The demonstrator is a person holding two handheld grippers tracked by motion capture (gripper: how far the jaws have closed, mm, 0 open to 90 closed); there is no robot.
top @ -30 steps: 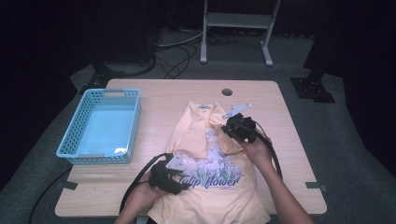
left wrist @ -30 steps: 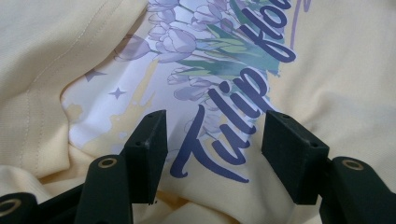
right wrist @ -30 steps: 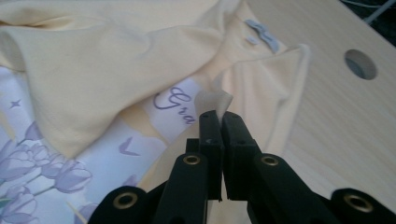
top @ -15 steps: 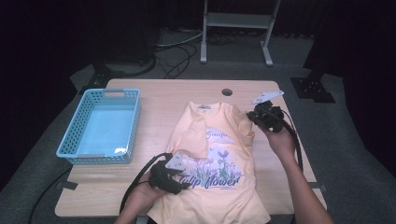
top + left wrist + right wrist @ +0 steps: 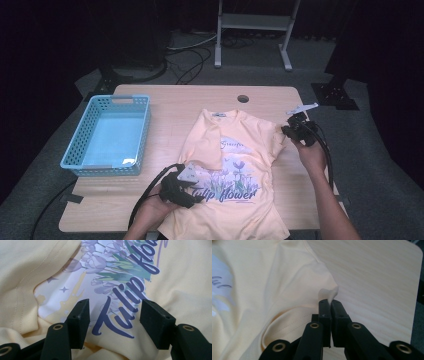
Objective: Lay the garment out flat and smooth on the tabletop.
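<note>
While one yellow T-shirt point(image 5: 235, 175) lay on one table point(image 5: 175, 100) | my right gripper point(image 5: 329, 302) pinched its sleeve | my left gripper point(image 5: 112, 315) stood spread over the print | one blue basket point(image 5: 80, 150) beside.

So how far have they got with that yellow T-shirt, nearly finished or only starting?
Early on, it seems. Done: the yellow T-shirt lies front up on the table, its left sleeve folded in over the chest. In hand: the right tongs are shut on a pinch of the right sleeve, while the left tongs rest open over the tulip print. Left: probably the rest of the folding; the blue basket holds no shirt yet.
</note>
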